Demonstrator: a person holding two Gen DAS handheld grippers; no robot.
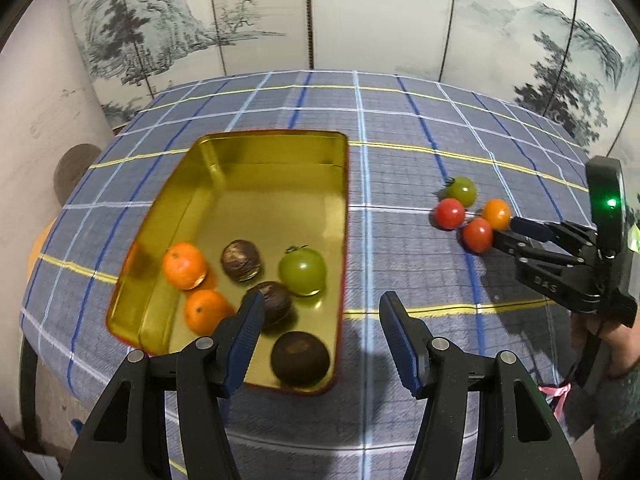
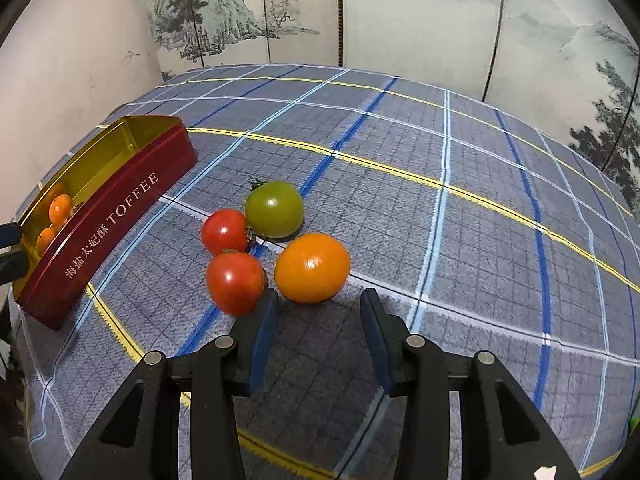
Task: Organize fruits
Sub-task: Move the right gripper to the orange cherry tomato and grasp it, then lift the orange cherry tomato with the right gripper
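Fruit sorting on a checked table (image 2: 440, 240)

The tin (image 1: 256, 168) at left holds oranges, dark fruits and a green tomato; the left gripper (image 1: 320, 320) hangs over it, fingers spread, empty. At right, the right gripper (image 2: 318, 312), fingers apart and empty, nears the orange (image 2: 312, 266) among loose tomatoes.

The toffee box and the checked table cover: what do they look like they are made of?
The toffee box looks like thin metal: glossy red outside with printed lettering, mirror-like gold inside that reflects the fruit. The table cover looks like soft woven or fleecy cloth: matte, slightly fuzzy, and draped over the table's edge. The fibre cannot be told.
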